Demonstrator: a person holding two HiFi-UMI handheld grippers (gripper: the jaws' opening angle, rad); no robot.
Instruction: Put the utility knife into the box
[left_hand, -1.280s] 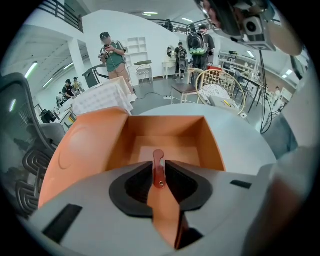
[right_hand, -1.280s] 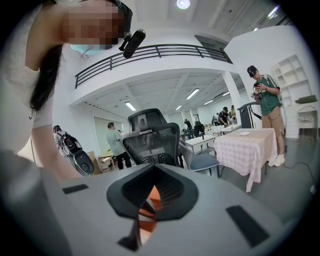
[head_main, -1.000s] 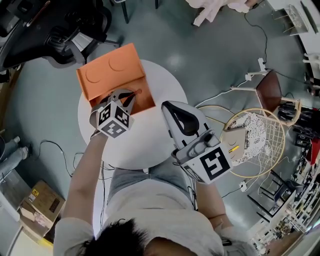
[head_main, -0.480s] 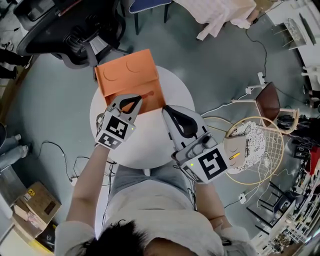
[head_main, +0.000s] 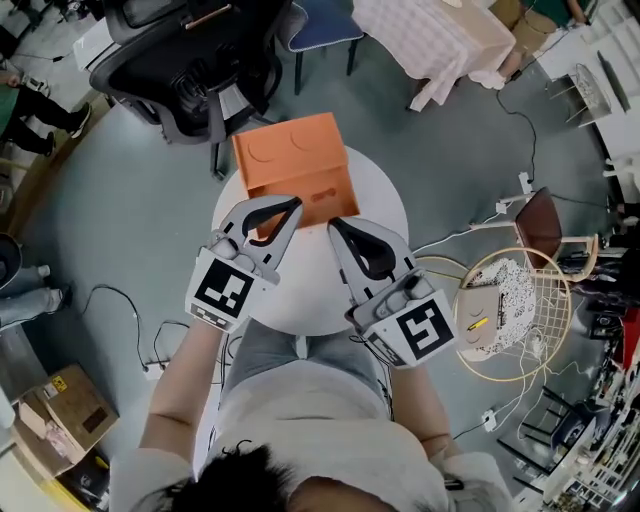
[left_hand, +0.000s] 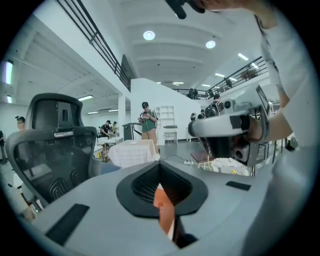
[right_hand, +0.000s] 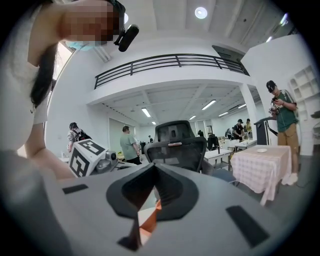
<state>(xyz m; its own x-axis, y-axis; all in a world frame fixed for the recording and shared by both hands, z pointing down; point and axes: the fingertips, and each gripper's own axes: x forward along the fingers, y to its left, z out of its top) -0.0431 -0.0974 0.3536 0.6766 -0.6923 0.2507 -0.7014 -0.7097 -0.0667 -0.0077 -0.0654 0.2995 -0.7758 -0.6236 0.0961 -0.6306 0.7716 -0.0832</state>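
Both claws have pulled back toward the person. The left claw (head_main: 293, 208) and right claw (head_main: 336, 225) hang side by side over the white worktop (head_main: 304, 285), each pinched shut on nothing. Just ahead of their tips, nearer the left one, sits the orange box (head_main: 290, 160). The knife cannot be made out and is presumably inside. Beyond stands a chair (head_main: 190, 60).

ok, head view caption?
Left gripper and right gripper, jaws shut and empty, side by side over the round white table, orange box just beyond.
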